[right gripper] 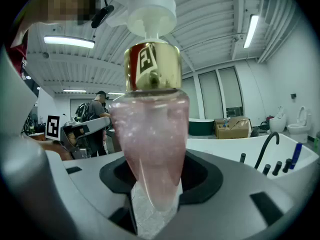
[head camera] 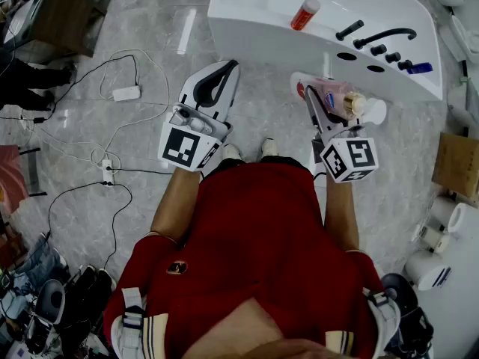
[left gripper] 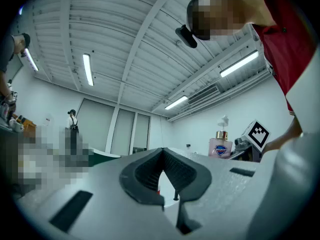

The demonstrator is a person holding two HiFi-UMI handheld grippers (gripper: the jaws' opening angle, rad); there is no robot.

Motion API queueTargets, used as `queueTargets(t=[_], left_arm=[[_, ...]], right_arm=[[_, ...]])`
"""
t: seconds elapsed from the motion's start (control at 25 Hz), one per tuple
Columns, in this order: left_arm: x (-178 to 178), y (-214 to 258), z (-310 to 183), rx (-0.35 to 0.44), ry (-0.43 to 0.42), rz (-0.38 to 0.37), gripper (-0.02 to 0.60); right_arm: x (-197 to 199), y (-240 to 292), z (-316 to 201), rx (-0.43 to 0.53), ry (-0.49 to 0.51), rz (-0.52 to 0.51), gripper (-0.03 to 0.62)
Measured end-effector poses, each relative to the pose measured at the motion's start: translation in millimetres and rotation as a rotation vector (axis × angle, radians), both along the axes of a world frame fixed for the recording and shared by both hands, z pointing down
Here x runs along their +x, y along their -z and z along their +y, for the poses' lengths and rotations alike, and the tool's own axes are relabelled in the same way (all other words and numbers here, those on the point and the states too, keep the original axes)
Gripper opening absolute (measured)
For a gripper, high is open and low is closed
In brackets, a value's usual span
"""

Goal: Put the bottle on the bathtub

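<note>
A white bathtub [head camera: 254, 40] stands on the grey floor [head camera: 262, 118] ahead of both tongs. On its rim, ahead of the right tongs [head camera: 314, 96], lie a red container [head camera: 304, 13], a black tap [head camera: 385, 36] and a row of dark knobs [head camera: 378, 49]. A strip of floor lies between the tub wall and the tong tips. Out beyond the left tongs [head camera: 230, 66], cables [head camera: 120, 129] and a power strip [head camera: 126, 93] trail over the floor. A cardboard box [head camera: 455, 163] sits out to the side of the right tongs.

The bottle [right gripper: 150, 129], pink with a gold collar and a white pump, stands upright in the right tongs. The jaws clamp its lower end, short of the tub. The left tongs are closed tip to tip with nothing between them. Both forearms reach forward from red sleeves. The left tongs tilt slightly upward, while the right ones sit nearly level with a slight dip.
</note>
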State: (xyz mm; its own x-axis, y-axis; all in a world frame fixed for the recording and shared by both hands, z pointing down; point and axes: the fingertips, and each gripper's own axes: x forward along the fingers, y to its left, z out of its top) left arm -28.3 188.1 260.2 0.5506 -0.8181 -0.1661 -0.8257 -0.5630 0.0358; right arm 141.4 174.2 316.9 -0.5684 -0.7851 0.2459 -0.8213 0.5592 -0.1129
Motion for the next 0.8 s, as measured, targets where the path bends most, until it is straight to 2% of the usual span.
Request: queueTargets(t=[0.44, 0.8], left_arm=[[-36.6, -3.7, -0.9, 0.016, -0.052, -0.017, 0.006], [-47.8, -8.9, -27.7, -0.005, -0.056, -0.004, 0.006]], right_arm=[[-23.8, 1.3, -15.3, -0.001, -0.085, -0.039, 0.219], [-30.4, -4.2, -44.4, 0.005, -0.101, -0.002, 0.219]])
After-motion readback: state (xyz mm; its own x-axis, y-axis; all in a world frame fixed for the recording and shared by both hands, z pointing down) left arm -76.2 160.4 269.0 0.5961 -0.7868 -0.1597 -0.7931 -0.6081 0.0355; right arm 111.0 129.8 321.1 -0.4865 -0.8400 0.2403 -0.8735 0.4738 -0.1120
